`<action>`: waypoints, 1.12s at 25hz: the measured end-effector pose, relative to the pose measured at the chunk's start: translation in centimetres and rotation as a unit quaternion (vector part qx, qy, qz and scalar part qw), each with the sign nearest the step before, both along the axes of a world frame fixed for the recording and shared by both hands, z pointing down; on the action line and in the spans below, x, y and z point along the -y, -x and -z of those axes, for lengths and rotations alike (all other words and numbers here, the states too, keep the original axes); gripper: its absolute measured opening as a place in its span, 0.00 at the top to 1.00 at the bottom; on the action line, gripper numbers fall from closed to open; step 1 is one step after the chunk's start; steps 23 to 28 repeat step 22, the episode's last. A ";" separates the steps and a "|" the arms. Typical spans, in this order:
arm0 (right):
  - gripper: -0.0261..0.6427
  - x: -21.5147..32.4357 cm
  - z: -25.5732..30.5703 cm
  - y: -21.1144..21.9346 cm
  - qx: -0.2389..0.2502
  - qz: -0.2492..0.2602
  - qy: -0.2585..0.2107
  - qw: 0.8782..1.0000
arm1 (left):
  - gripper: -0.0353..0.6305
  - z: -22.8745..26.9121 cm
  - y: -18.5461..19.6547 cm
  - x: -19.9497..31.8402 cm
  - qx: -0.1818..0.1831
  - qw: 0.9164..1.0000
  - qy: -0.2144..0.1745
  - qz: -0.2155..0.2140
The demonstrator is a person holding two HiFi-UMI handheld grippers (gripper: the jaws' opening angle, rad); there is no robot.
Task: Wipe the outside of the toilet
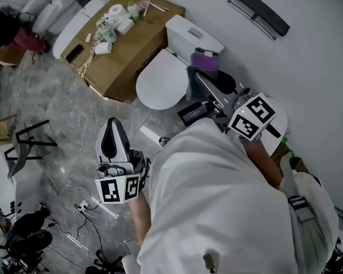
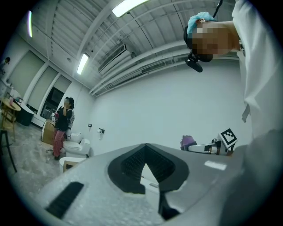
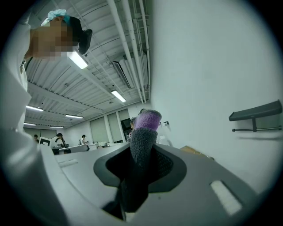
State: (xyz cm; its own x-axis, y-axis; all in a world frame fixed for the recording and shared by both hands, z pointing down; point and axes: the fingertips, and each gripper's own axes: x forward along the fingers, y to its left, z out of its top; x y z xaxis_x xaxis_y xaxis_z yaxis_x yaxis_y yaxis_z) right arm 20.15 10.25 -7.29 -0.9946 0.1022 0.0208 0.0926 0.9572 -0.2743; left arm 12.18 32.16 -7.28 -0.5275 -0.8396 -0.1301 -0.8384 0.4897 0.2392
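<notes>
Grey floor (image 1: 62, 110) and a white toilet (image 1: 160, 83) with its lid down.
My right gripper (image 1: 207, 81) hangs right beside the toilet, its jaws squeezing a purple and grey cloth (image 1: 204, 60). My left gripper (image 1: 111, 130) is off on the floor side of the toilet, jaws closed on nothing. I think I should press the cloth flat on the toilet's side and rub slowly.
</notes>
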 end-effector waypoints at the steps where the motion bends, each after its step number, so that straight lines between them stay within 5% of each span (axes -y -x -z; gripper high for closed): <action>1: 0.81 -0.6 0.1 -0.1 0.000 -0.001 0.000 1.000 | 0.94 0.0 -0.2 -0.6 -0.001 1.000 -0.002 0.001; 13: 0.81 -7.2 0.3 -0.1 0.003 0.013 -0.023 1.000 | 0.94 -1.4 -1.0 -8.0 -0.010 0.999 -0.024 0.031; 28: 0.81 -9.4 -0.3 -0.8 -0.003 0.004 -0.031 1.000 | 0.94 -2.6 -1.3 -10.2 -0.017 0.999 -0.034 0.029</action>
